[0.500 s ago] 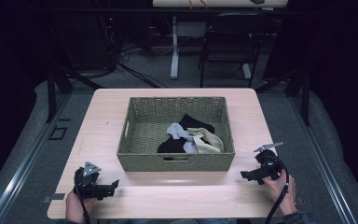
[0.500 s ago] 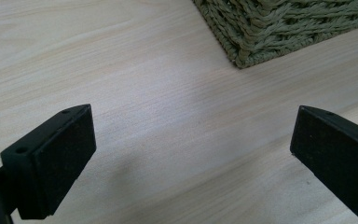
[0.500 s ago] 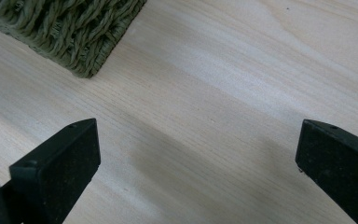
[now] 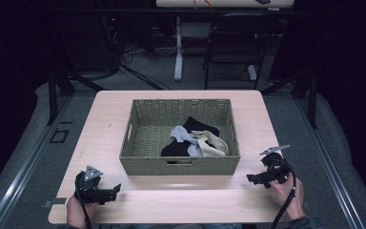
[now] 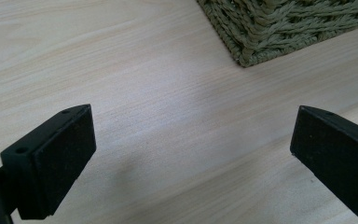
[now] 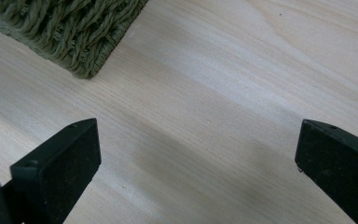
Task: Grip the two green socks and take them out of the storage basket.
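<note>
Woven basket (image 4: 181, 164) at the middle of the pale wooden worktop (image 4: 105, 124), long side facing the near edge. Inside, toward the near right part, a small heap of cloth: black cloth (image 4: 198, 126), grey cloth (image 4: 181, 133) and cream cloth (image 4: 213, 144), tangled and overlapping, below the rim.

Left claw (image 4: 116, 190) at the near left of the worktop, held in a hand (image 4: 76, 212) coming in from the near edge, pointing right toward the basket's near left corner and apart from it. Grey three-cornered plate on top. In the left gripper view, left claw (image 5: 193, 154) spread wide, nothing between the jaws but bare wood; basket corner (image 5: 279, 28) ahead at the upper right, not touched.

Right claw (image 4: 250, 179) at the near right, held in a hand (image 4: 288, 193), cable trailing down toward the near edge, pointing left toward the basket's near right corner, near it yet clear of it. In the right gripper view, right claw (image 6: 198, 161) likewise spread wide, only wood grain between the jaws; basket corner (image 6: 65, 32) at the upper left, well ahead of the tips.

Both claws low over the worktop; cannot tell whether resting on it. Beyond the far edge, dark floor, a chair (image 4: 231, 52) and a white post (image 4: 178, 47).
</note>
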Available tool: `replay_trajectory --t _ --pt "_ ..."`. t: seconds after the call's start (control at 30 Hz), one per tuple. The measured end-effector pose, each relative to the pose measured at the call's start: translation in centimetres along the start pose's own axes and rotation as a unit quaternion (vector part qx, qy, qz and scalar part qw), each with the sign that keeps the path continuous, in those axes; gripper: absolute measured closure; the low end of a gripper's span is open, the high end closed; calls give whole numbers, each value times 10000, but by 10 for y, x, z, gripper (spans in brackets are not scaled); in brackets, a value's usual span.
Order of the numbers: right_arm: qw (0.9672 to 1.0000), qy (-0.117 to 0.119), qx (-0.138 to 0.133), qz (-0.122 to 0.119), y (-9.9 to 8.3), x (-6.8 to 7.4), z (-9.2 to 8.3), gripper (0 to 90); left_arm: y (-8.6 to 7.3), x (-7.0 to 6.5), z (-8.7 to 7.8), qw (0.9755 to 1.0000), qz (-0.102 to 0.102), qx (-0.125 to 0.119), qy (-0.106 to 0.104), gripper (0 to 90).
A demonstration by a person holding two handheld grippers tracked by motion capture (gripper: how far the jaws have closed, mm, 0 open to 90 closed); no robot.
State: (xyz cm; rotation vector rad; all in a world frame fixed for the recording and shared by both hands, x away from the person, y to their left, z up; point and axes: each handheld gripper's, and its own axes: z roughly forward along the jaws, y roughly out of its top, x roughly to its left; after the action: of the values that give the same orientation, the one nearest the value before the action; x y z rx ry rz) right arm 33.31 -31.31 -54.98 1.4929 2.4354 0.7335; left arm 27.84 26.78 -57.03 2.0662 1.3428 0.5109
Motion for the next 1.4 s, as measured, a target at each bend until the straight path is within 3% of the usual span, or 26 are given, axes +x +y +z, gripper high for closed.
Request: replay_trajectory --t 0.5,1.0,1.17,1.4 --pt "9999 77 152 -30 11 -2 -6 31 0 2 1 10000 5 43 -54 1" --pt "9998 85 139 -128 30 -2 -31 35 -1 3 1 10000 -6 60 -76 1" --pt "9994 161 196 -233 36 0 -36 40 -1 3 1 10000 -14 71 -62 1" --pt "9992 262 80 -281 49 2 -51 46 -1 3 1 10000 -20 71 -60 1"
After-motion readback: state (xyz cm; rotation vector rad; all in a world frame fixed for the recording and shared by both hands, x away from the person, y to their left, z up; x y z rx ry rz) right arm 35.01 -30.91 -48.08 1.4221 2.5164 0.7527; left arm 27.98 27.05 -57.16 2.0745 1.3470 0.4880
